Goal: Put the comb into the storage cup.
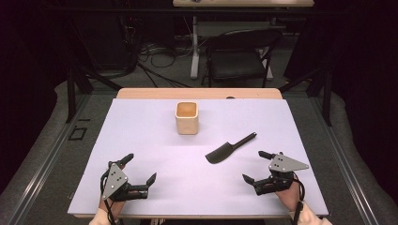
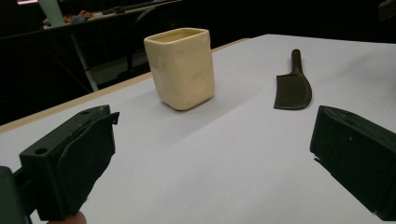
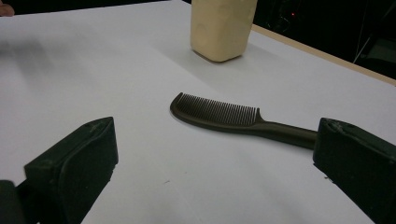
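Bright, even light on the white table [image 1: 141, 140]; dark surroundings; soft shadows; slightly blurred foreground.

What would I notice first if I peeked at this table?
A cream, square-sided ceramic cup stands upright near the far middle of the white table. A dark plastic comb with a long handle lies flat to its right, nearer the person. Close to the near edge, the left claw and right claw wait open.

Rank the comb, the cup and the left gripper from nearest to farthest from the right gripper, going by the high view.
1. Comb: just up-left of the right gripper.
2. Cup: farther back, near table centre.
3. Left gripper: across the table's near edge.
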The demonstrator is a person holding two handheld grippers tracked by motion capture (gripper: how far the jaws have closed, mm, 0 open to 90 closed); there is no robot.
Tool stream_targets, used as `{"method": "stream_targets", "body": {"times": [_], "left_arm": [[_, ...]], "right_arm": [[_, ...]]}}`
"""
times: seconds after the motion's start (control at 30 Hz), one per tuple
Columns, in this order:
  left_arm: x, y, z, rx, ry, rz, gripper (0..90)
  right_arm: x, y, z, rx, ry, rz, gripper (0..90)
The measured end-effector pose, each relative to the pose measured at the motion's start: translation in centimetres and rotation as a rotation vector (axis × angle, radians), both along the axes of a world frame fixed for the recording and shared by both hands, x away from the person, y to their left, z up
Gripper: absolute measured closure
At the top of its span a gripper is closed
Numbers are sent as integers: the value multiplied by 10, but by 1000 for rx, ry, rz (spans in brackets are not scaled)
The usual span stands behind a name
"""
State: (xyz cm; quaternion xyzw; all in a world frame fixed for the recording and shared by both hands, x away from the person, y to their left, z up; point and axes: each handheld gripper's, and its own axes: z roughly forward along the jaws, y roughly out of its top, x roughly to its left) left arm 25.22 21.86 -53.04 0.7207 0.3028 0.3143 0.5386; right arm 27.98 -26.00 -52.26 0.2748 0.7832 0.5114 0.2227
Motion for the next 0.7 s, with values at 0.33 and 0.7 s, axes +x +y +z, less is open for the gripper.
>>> {"method": "stream_targets", "body": {"times": [0.33,0.7], "left_arm": [[-1,0,0,0,-1,6,2],[1,-1,0,6,-5,-2,1]], "right_arm": [[11,6,0,-19,0,-11,0],[28,12,-1,-29,8,-14,0]]}}
